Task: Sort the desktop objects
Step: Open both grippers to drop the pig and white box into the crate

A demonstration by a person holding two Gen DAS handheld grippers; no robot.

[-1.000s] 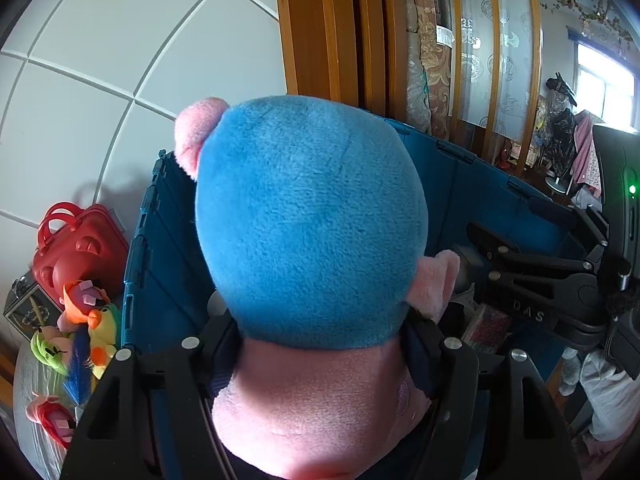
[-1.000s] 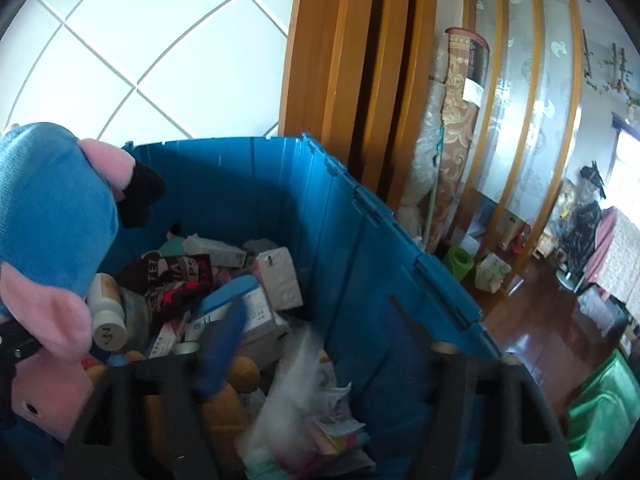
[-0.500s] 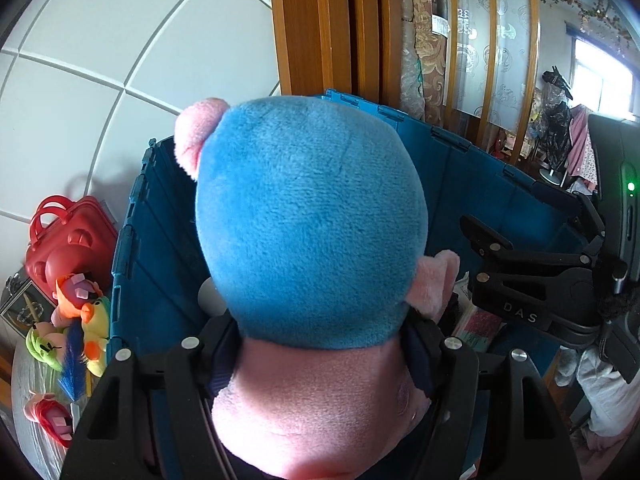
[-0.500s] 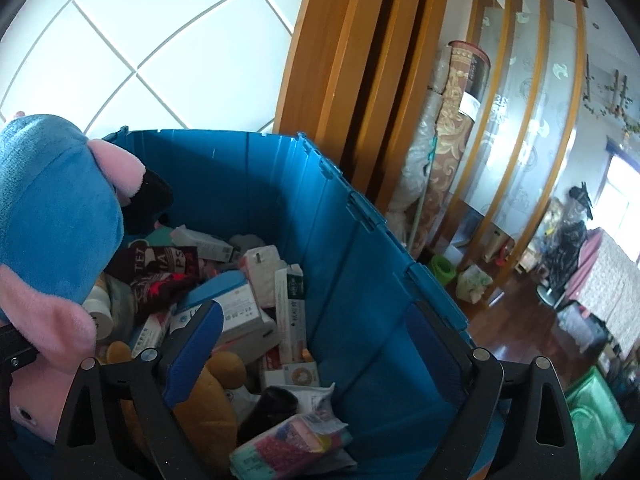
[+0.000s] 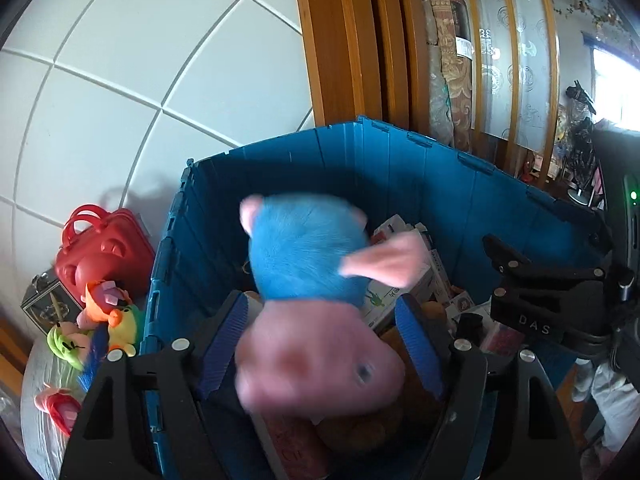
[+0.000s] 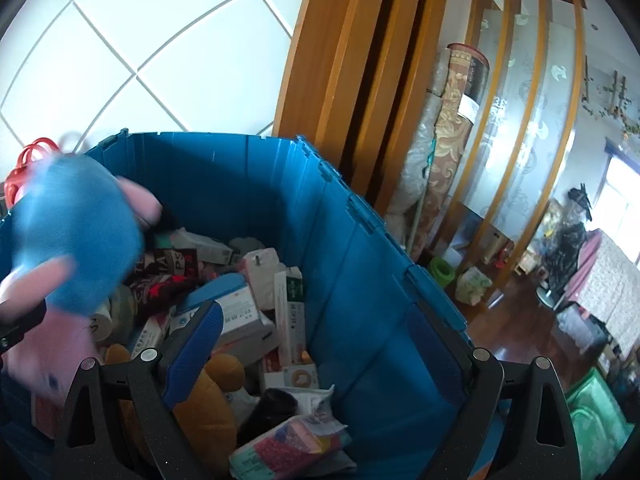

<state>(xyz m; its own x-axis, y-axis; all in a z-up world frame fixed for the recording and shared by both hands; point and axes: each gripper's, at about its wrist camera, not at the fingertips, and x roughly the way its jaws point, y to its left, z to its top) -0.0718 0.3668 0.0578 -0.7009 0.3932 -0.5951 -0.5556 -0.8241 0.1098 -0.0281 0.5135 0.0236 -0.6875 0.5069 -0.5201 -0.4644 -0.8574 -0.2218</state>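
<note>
A blue and pink plush toy (image 5: 308,276) is blurred in mid-fall between the spread fingers of my left gripper (image 5: 322,344), over the blue crate (image 5: 400,168). The left jaws stand wide apart and no longer touch it. The toy also shows at the left of the right wrist view (image 6: 76,240). My right gripper (image 6: 316,356) is open and empty above the crate (image 6: 360,264), which holds boxes, packets and a brown plush (image 6: 208,400).
A red toy case (image 5: 100,252) and small colourful plush toys (image 5: 104,320) lie on the table left of the crate. A white tiled wall is behind. Wooden door frames and a rolled carpet (image 6: 452,128) stand to the right.
My left gripper opened and let go of the blue and pink plush, which is dropping into the crate. My right gripper rose slightly over the crate and stayed open.
</note>
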